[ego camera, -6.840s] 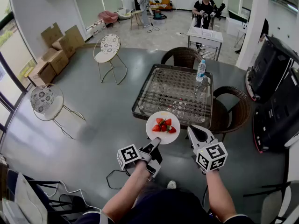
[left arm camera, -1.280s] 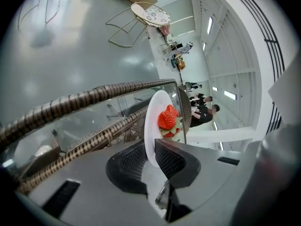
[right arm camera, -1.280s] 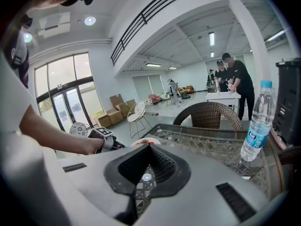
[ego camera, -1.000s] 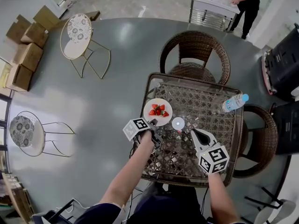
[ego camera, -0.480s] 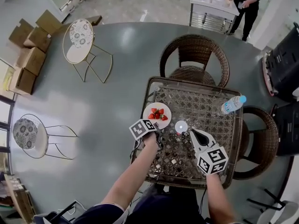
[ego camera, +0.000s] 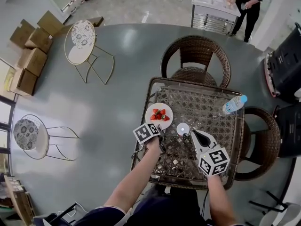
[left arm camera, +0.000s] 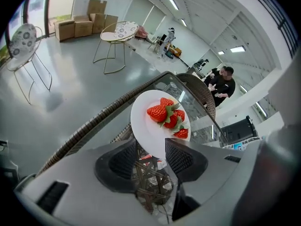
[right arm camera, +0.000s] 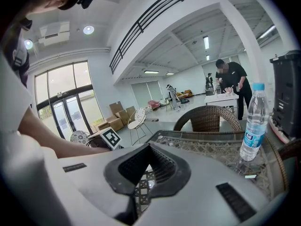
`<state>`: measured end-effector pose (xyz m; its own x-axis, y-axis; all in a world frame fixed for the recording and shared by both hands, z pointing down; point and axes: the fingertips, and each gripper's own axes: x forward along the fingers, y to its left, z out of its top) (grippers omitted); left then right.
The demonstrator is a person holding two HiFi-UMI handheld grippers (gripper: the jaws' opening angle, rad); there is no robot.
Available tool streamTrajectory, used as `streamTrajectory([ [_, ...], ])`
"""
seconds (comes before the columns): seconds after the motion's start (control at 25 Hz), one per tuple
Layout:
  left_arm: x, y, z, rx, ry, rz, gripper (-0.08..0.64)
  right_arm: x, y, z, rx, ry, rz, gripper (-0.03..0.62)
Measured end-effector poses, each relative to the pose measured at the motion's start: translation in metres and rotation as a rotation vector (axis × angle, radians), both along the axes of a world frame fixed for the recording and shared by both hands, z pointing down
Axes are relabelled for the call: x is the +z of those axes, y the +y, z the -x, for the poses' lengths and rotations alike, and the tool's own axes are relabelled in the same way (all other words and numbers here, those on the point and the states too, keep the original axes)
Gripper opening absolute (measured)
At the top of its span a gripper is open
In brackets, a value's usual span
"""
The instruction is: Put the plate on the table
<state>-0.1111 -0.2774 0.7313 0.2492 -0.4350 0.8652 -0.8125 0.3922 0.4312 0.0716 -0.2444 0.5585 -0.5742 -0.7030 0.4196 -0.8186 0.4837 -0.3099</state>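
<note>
1. Our left hand-held gripper [ego camera: 159,127] [left arm camera: 151,145] is letting go. Its jaws are opening and stand wide, with the near rim of the plate [ego camera: 150,112] [left arm camera: 146,128] between them and neither pad pressing on it.
2. The plate, carrying strawberries [left arm camera: 168,116], rests on the glass of the worktop [ego camera: 211,108] near its left edge. We judge the placing done; what remains is to draw the left hand-held gripper back clear of the rim without nudging it.
3. Our right hand-held gripper [ego camera: 193,134] [right arm camera: 150,146] hovers over the worktop's near middle, jaws clenched tip to tip on nothing.
4. A water bottle [ego camera: 233,104] [right arm camera: 254,121] stands upright near the right edge, well apart from the plate.
</note>
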Motion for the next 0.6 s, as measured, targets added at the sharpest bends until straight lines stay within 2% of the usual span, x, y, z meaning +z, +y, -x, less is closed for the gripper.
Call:
streamTrajectory([
  [0.16,-0.015,0.005,0.005,0.051,-0.030,-0.053,0.176,-0.008,0.002,0.007,-0.003,-0.001,-0.014,0.005],
  [0.36,-0.048,0.014,0.014,0.157,-0.105,-0.185,0.176,-0.025,0.002,0.019,-0.011,0.002,-0.049,0.005],
  [0.48,-0.077,0.019,0.009,0.251,-0.096,-0.318,0.175,-0.036,0.005,0.028,-0.018,0.005,-0.070,0.005],
  [0.6,-0.118,0.018,-0.004,0.380,-0.109,-0.512,0.173,-0.046,0.006,0.033,-0.008,0.007,-0.090,0.005],
])
